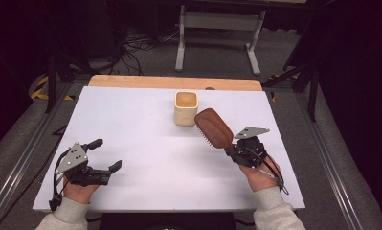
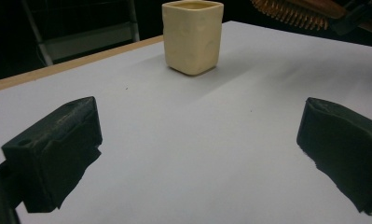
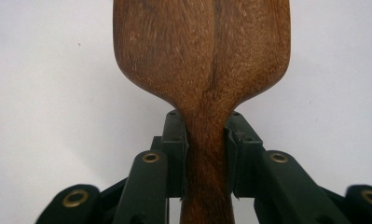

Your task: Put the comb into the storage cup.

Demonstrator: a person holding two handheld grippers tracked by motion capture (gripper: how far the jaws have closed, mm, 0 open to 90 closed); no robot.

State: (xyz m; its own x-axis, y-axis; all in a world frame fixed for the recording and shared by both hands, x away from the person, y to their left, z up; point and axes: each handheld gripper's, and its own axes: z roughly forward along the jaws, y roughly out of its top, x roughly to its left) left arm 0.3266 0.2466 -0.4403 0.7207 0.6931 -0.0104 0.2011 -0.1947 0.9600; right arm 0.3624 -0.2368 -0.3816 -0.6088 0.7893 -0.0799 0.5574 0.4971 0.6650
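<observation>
Spanning a dark room, white tabletop (image 1: 145, 158), left tongs (image 1: 106, 154) wide, right tongs (image 1: 230, 149) gripping hairbrush (image 1: 213, 127)

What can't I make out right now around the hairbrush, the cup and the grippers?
- Hairbrush: right gripper view, head cut off by the top edge, bristles face away.
- Cup: high view, contents too small to tell; left gripper view, opening cut off by the top edge.
- Right gripper: high view, jaws hidden behind the brush.

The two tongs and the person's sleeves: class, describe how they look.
Both the left tongs and the right tongs are black, each topped by a grey three-cornered plate with small holes. Brass-coloured rivets dot the right pair's linkage. Black cables trail past the wrists. The sleeves are light grey with ribbed cuffs.
</observation>
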